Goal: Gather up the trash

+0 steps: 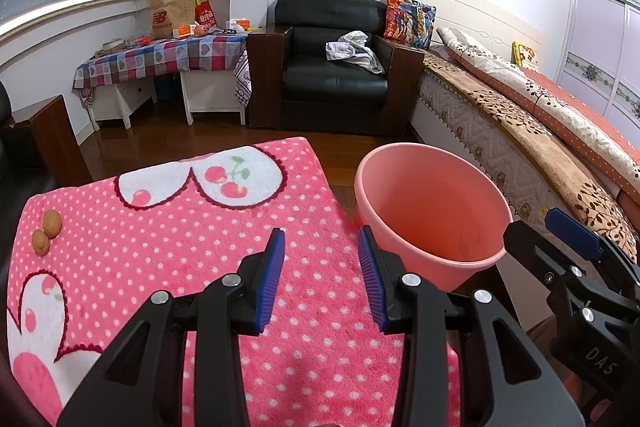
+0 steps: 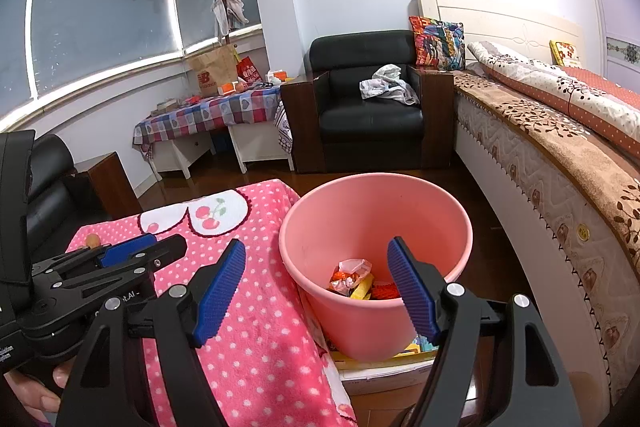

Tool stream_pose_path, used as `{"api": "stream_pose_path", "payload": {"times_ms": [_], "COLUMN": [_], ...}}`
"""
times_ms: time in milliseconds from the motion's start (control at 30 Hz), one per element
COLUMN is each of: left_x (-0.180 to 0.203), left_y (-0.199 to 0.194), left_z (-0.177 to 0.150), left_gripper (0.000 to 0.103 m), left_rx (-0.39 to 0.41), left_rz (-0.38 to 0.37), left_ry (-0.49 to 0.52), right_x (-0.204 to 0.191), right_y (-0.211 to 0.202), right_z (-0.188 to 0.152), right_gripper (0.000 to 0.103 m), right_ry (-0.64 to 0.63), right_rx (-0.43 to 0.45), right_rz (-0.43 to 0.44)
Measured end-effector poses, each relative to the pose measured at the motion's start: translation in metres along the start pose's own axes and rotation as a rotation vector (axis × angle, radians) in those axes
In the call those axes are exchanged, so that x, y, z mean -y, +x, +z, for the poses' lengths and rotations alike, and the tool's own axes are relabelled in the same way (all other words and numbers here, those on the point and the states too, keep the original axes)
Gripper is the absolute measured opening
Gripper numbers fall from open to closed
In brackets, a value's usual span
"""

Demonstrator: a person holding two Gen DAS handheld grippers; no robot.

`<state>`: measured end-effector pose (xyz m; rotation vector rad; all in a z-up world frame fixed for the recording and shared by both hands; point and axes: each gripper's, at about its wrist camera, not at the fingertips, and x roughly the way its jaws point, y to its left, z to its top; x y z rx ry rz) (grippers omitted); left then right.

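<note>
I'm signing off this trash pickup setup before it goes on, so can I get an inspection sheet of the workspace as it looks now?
Surface: pink polka-dot blanket with cherry hearts.
Job's things: pink bucket beside the blanket, wrappers in its bottom; two walnuts at the blanket's far left edge.
Clutter: books or boxes under the bucket.
Grippers: left gripper open and empty over the blanket; right gripper open and empty at the bucket's mouth.
Cables: nothing seen.
Surroundings: black armchair with clothes, bed, checkered side table.
</note>
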<state>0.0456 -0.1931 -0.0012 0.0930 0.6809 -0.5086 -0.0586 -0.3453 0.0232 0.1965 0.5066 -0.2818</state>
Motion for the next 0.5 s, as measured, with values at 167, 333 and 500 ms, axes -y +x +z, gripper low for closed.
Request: {"api": "stream_pose_path", "payload": {"times_ms": [167, 333, 500], "left_x": [0.0, -0.003, -0.011], "left_y": [0.0, -0.002, -0.002], "left_z": [0.0, -0.003, -0.006], "left_gripper": [0.038, 0.038, 0.038], "left_rx": [0.003, -0.003, -0.017], "left_rz": [0.002, 0.009, 0.016], "left_ry": [0.0, 0.001, -0.019], "right_x": [-0.001, 0.001, -0.003], "right_y": [0.0, 0.002, 0.007], "right_z": [0.0, -0.003, -0.007], "right_gripper": [0.072, 0.072, 0.072], "right_ry": [-0.002, -0.002, -0.019], "right_rx": [-0.001, -0.005, -0.021], "right_rz": [0.0, -0.001, 0.007]}}
